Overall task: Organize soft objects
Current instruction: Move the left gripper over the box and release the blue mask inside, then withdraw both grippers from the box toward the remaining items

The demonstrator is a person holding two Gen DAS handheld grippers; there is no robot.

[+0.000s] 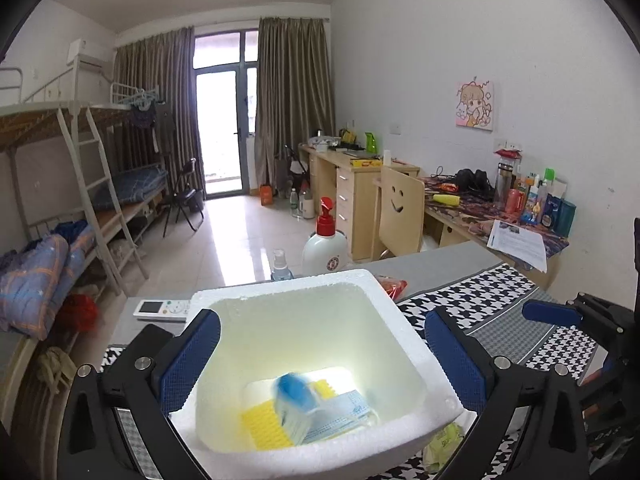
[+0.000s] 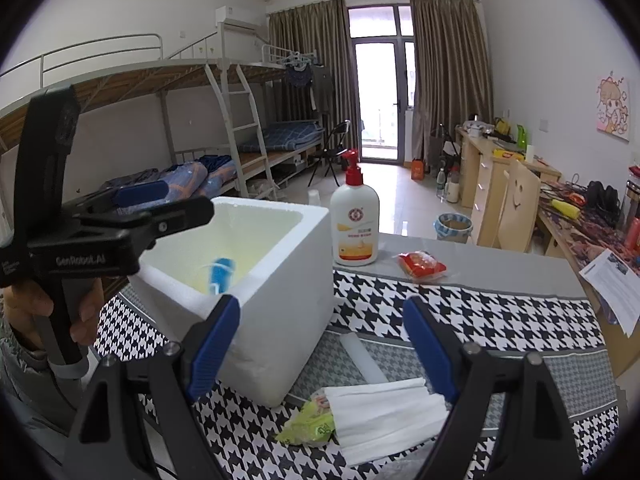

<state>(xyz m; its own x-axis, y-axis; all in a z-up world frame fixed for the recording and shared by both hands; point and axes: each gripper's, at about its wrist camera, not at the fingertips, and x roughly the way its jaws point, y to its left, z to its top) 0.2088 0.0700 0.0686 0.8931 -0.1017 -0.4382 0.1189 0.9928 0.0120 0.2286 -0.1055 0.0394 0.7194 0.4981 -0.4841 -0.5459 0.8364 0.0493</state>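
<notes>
A white foam box (image 1: 404, 332) stands on the houndstooth cloth. Inside it lie a yellow sponge (image 1: 264, 426), a blue face mask (image 1: 340, 416) and a blurred blue-and-white pack (image 1: 294, 400), caught in motion in mid-air. My left gripper (image 1: 320, 364) is open and empty above the box. My right gripper (image 2: 320, 344) is open and empty, to the right of the box (image 2: 280, 280), just above a white tissue pack (image 2: 384, 412) and a green wrapper (image 2: 312, 424). The left gripper (image 2: 148, 208) also shows over the box in the right wrist view.
A lotion bottle with a red pump (image 2: 355, 224) and a red snack packet (image 2: 422, 265) sit behind the box. A small spray bottle (image 1: 280, 264) and a white remote (image 1: 162, 309) lie at the table's far left. Papers (image 2: 616, 292) lie at the right edge.
</notes>
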